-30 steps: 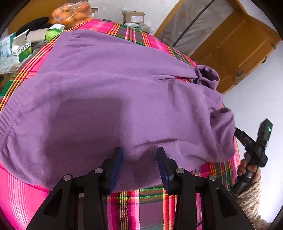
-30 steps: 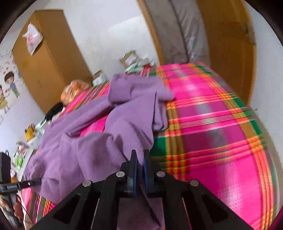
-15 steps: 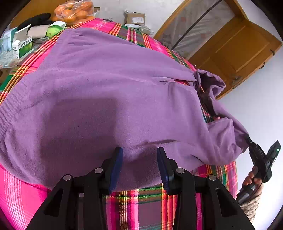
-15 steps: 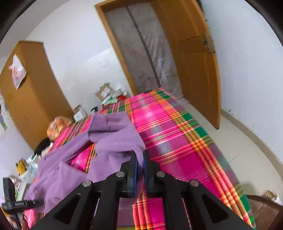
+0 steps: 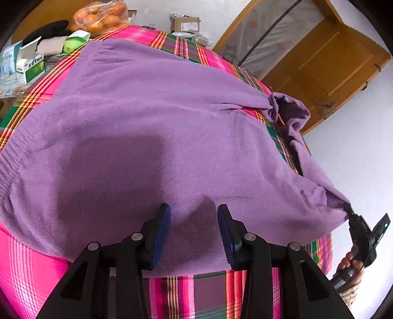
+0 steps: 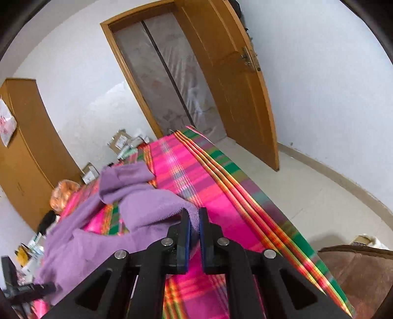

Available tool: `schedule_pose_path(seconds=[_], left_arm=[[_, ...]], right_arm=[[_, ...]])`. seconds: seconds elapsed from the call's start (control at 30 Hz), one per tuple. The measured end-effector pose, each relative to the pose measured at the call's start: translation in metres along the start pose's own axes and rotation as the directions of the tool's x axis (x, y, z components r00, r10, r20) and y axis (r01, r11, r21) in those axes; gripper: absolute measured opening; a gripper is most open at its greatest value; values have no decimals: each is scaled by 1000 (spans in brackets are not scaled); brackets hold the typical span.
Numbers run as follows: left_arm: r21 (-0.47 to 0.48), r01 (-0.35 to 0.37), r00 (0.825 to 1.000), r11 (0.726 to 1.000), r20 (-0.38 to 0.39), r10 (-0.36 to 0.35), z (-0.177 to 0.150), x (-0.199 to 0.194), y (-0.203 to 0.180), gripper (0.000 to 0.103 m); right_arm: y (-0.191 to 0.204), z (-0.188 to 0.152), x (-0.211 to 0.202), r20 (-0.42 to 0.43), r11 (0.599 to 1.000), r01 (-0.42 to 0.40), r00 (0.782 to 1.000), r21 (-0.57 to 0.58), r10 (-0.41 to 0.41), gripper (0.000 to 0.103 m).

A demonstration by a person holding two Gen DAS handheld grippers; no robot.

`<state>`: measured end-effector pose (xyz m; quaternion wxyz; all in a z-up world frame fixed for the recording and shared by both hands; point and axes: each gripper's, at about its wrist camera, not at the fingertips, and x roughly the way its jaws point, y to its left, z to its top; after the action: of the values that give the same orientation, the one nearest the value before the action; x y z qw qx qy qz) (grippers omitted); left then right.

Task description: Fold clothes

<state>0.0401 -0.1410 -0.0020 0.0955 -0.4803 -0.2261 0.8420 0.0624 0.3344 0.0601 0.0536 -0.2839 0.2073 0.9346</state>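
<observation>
A purple knit sweater [image 5: 152, 127] lies spread over a pink plaid cloth [image 5: 196, 292]. My left gripper [image 5: 194, 220] hovers open just above the sweater's near edge, nothing between its blue pads. In the right wrist view my right gripper [image 6: 194, 218] is shut on a corner of the sweater [image 6: 147, 203], holding it stretched out past the bed's right side. That same right gripper [image 5: 361, 233] shows at the lower right of the left wrist view, in a hand, with the purple cloth pulled taut to it. The sweater's neck [image 5: 289, 110] bunches at the far right.
The pink plaid cloth [image 6: 196, 166] covers a bed. Boxes [image 5: 29, 63], a bag of oranges [image 5: 103, 14] and dark clothing sit at the far left edge. A wooden door [image 6: 235, 73] and a wardrobe [image 6: 27, 147] stand beyond. Bare floor [image 6: 319, 196] lies right of the bed.
My right gripper has pulled the sweater's corner outward and up, off the bed's right side, drawing that part taut. The left gripper stayed open over the near edge.
</observation>
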Motion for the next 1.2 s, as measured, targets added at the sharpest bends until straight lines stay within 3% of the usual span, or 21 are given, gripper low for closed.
schedule_pose_path(seconds=[0.17, 0.3, 0.47, 0.5, 0.63, 0.73, 0.9, 1.0, 1.1, 1.2], left_arm=[[-5, 6, 1000, 1000, -4, -6, 0, -1, 2, 41], [-8, 5, 1000, 1000, -6, -5, -2, -4, 2, 41], [-19, 1, 1000, 1000, -11, -2, -2, -6, 3, 41], [-21, -3, 1000, 1000, -11, 3, -2, -6, 3, 41], [-9, -4, 1000, 1000, -8, 4, -4, -6, -4, 41], [8, 19, 1000, 1000, -14, -19, -5, -6, -9, 41], [32, 31, 999, 999, -24, -30, -1, 0, -21, 41], [46, 29, 999, 999, -38, -27, -1, 5, -27, 41], [56, 25, 998, 998, -54, -22, 1, 12, -33, 41], [84, 21, 998, 996, -64, -15, 4, 18, -42, 41]], right_arm=[[-14, -8, 10, -65, 999, 44, 997, 1, -44, 7], [-12, -13, 15, -122, 995, 67, 990, -73, -75, 8], [-5, -13, 7, -114, 986, 53, 991, -158, -72, 10], [0, -11, 5, -107, 981, 50, 992, -190, -72, 11], [18, -2, 0, -85, 963, -28, 996, -267, 5, 34], [30, 9, 14, -120, 948, -83, 992, -306, 48, 38], [49, 29, 50, -214, 920, -173, 972, -351, 101, 42], [44, 37, 83, -307, 927, -230, 942, -295, 136, 45], [42, 39, 114, -383, 933, -246, 914, -263, 133, 47], [45, 38, 133, -418, 933, -235, 902, -271, 106, 48]])
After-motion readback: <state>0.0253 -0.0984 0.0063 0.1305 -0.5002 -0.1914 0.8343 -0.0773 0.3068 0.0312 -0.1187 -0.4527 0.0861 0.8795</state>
